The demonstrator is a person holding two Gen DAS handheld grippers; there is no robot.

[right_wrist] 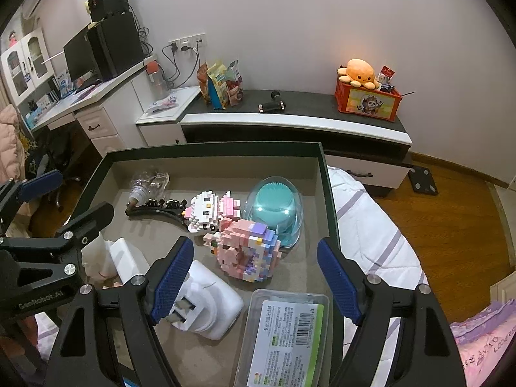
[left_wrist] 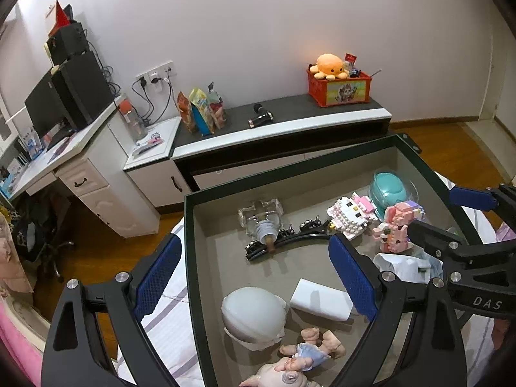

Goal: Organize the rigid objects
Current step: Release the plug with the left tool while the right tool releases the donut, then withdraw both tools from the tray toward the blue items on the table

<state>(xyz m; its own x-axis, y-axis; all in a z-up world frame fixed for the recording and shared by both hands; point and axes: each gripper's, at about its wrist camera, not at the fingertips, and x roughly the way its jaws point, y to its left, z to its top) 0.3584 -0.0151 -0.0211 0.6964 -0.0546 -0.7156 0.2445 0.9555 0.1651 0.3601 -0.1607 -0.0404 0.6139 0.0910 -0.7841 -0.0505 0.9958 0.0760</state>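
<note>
From the left wrist view, the left gripper (left_wrist: 254,277) hangs spread wide above the near-left part of a dark-rimmed tray (left_wrist: 190,258) with a grey felt-like floor, grasping nothing; one blue ribbed pad sits outside the tray's left wall, the other over its floor. Below it lie a smooth, matte white dome (left_wrist: 254,316), a plain white block (left_wrist: 321,300) just beside it, and a soft-looking pink doll (left_wrist: 300,358) in a blue garment. Farther back, a clear glass bottle (left_wrist: 261,219) lies on its side, its neck touching a black studded headband (left_wrist: 290,242). The right gripper (left_wrist: 451,216) enters from the right edge near a pink brick figure (left_wrist: 400,225).

From the right wrist view, the right gripper (right_wrist: 254,277) is likewise released and empty, its jaws straddling the tray's near-right area. Between them sits the knobbly pink brick figure, touching a white cat-faced brick figure (right_wrist: 206,211) and pressed against a glossy clear dome case over a teal brush (right_wrist: 274,209). A white plug adapter (right_wrist: 206,303) lies under the left pad, and a clear plastic box with a green label (right_wrist: 287,338) lies nearest the camera.

The step appears to be choosing a first item; nothing is lifted yet. The pink brick figure looks the likeliest target for the right gripper. Taking it calls for lowering squarely and pinching its flat sides gently, since studded bricks may separate under a hard squeeze.
</note>
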